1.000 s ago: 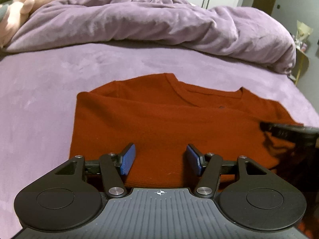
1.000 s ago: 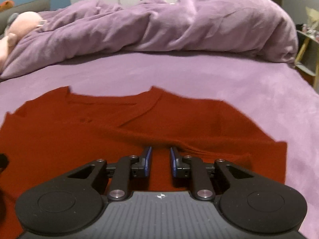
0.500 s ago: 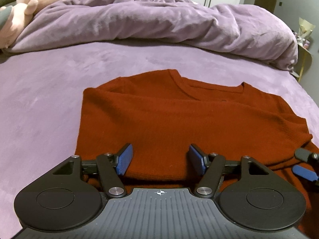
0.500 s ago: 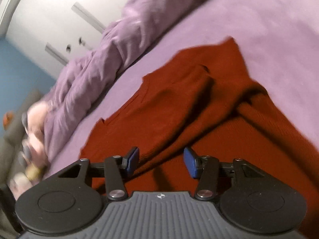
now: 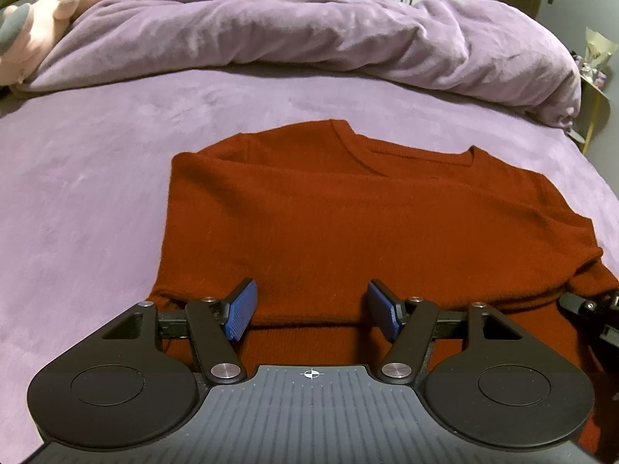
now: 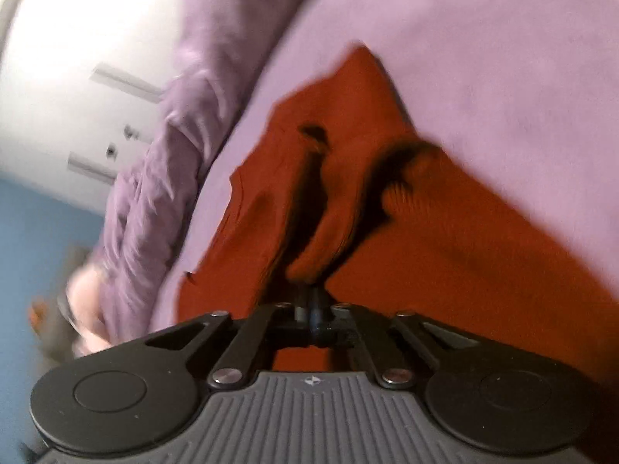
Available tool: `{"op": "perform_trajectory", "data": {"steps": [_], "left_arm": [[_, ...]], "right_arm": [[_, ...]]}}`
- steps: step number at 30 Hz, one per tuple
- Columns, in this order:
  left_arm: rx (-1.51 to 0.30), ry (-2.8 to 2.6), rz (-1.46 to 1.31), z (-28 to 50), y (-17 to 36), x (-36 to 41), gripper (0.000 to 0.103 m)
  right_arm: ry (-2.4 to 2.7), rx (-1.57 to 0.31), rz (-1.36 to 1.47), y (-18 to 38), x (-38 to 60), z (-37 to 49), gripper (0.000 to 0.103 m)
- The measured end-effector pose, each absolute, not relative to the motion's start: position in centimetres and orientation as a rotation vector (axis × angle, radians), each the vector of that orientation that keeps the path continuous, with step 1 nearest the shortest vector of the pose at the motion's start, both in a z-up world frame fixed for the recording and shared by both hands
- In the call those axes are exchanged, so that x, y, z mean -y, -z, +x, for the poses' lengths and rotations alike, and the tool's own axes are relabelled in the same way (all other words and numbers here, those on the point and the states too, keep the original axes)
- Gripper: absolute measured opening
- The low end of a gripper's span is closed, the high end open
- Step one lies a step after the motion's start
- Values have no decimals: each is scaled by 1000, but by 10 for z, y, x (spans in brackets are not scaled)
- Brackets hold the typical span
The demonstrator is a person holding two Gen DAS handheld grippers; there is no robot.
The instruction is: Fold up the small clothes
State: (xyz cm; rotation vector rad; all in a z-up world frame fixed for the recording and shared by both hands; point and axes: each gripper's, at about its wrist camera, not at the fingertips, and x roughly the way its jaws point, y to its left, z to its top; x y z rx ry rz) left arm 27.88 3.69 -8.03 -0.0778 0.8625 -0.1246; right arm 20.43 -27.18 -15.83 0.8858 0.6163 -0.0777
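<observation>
We see the left gripper (image 5: 311, 309) with jaws apart over the red sweater (image 5: 348, 224). The right gripper (image 6: 309, 309) just clamped together on a sweater fold.

Right gripper (image 6: 308, 309): rolled hard to side, view now tilted and blurred; slid from sweater (image 5: 348, 224) middle to its right edge. Jaws opened, then just been closing; now pinched shut on raised fold of sweater. Left gripper (image 5: 311, 311): jaws spread slightly wider, no cloth between pads. Sweater right side: flatter, right sleeve now bunched at edge.
</observation>
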Motion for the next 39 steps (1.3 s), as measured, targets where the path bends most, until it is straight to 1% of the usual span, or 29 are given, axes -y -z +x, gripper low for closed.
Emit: {"op": "perform_trajectory", "data": {"steps": [2,6,7,9,10,11,13,14,15,17,23,28,30,33,35,37,38,39], "left_arm": [[-865,125,-69,272,79,-40,69],[-880,122,-76,245,73,-55,69],[-871,116,-84,232,71,-62,69],[-863,107,-93,209,67,-75,69],[-862,93,-98,194,65,-84,69],[-865,76,-102,182,65,-91,69],[-883,31,-112,160,65,-105,69],[-895,7,-123,149,65,-112,69],[-903,-6,-135,139,66,-118,69],[-933,-21,-151,121,69,-128,69],[-991,-24,-150,92,76,-138,69],[-1016,-10,-172,76,82,-140,67],[-1016,0,-191,73,83,-142,66],[-1041,24,-240,74,87,-145,63],[-1049,38,-265,74,87,-148,59],[-1056,61,-278,74,85,-150,45],[-1061,77,-283,75,85,-150,42],[-1066,88,-286,75,85,-150,38]], "right_arm": [[88,-646,719,145,256,208,0],[53,-706,563,127,243,198,1],[37,-711,540,124,243,190,5],[17,-731,486,119,244,170,17],[11,-736,466,118,246,150,31],[8,-742,446,117,248,134,35],[26,-757,386,111,250,99,37],[57,-765,358,109,251,83,42],[81,-765,337,107,253,66,43],[111,-776,312,105,256,41,55],[83,-852,274,113,250,-4,55],[140,-924,279,118,242,-16,56],[163,-925,286,116,242,-20,56],[159,-927,293,119,245,-23,59],[151,-948,323,125,249,-21,59],[128,-953,411,131,255,-19,58],[113,-950,439,132,257,-19,57],[107,-949,448,133,257,-18,53]]}}
